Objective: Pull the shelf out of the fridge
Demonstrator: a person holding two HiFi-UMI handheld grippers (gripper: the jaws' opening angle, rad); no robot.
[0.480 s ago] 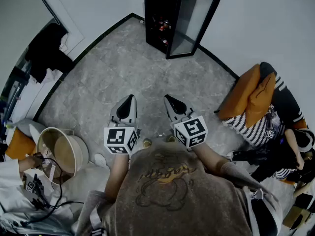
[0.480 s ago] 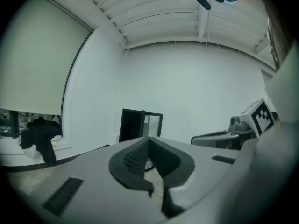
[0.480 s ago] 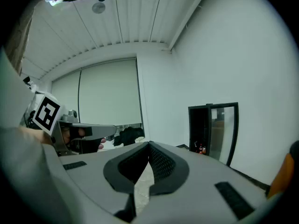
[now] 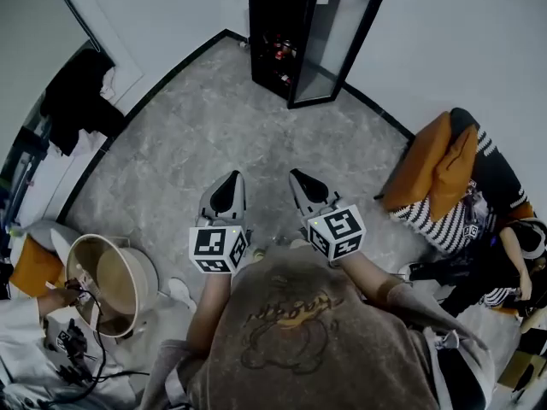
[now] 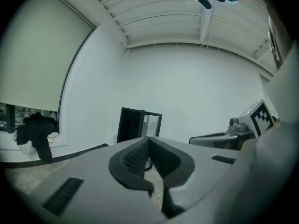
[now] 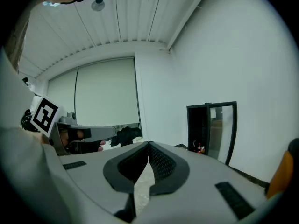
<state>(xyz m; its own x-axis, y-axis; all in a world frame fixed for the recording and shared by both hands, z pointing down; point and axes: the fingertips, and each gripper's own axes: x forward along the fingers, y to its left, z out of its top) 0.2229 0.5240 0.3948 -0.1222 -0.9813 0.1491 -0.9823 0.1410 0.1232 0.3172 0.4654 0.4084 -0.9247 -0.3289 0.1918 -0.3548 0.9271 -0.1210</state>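
A tall black fridge (image 4: 282,32) stands in the far corner, its glass door (image 4: 335,41) swung open; bottles show low inside it, and I cannot make out a shelf. It also shows small ahead in the left gripper view as the fridge (image 5: 130,125) and at the right of the right gripper view as the fridge (image 6: 205,127). My left gripper (image 4: 232,180) and right gripper (image 4: 299,178) are held side by side over the grey floor, well short of the fridge, both shut with nothing between the jaws.
A seated person in a striped top with an orange cushion (image 4: 432,169) is at the right. A round beige tub (image 4: 111,276) and cables lie at the left, dark clothes (image 4: 81,92) hang by the left wall. Grey stone floor (image 4: 222,126) stretches toward the fridge.
The view has shifted slightly toward the fridge; both grippers sit a little lower and further right in the picture. Jaws stay shut.
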